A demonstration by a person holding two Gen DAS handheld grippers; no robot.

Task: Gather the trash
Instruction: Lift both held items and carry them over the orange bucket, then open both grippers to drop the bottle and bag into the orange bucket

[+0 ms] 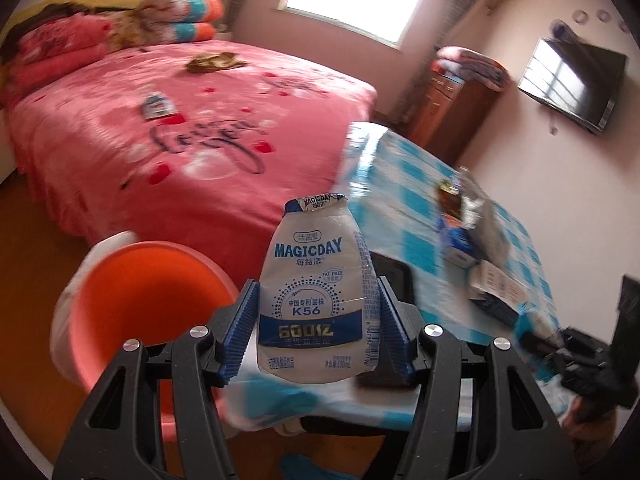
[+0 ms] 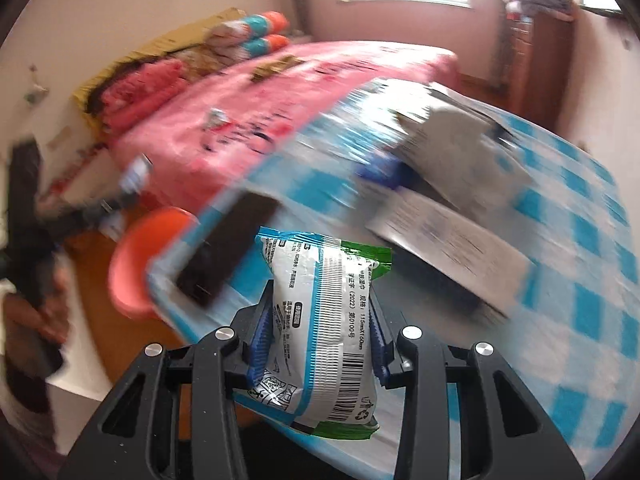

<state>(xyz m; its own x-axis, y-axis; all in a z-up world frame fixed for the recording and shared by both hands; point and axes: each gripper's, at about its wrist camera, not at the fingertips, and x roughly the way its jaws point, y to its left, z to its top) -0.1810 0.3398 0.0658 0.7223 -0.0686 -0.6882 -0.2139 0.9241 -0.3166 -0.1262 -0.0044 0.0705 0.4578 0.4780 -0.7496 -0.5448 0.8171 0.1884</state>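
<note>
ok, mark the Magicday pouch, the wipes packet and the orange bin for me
Magicday pouch (image 1: 316, 304), left wrist view, middle of its printed front.
wipes packet (image 2: 320, 320), right wrist view, middle of its barcode side.
orange bin (image 1: 148, 296), left wrist view, on its inner wall.

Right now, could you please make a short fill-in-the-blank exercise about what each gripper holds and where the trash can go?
1. The left gripper is shut on a white and blue pouch printed with the brand name ______.
2. The right gripper holds a wipes packet whose top seal is blue and ______.
3. The bin beside the checked table is coloured ______.
4. The bed cover is mainly ______.

Missing words: MAGICDAY; green; orange; pink
</note>
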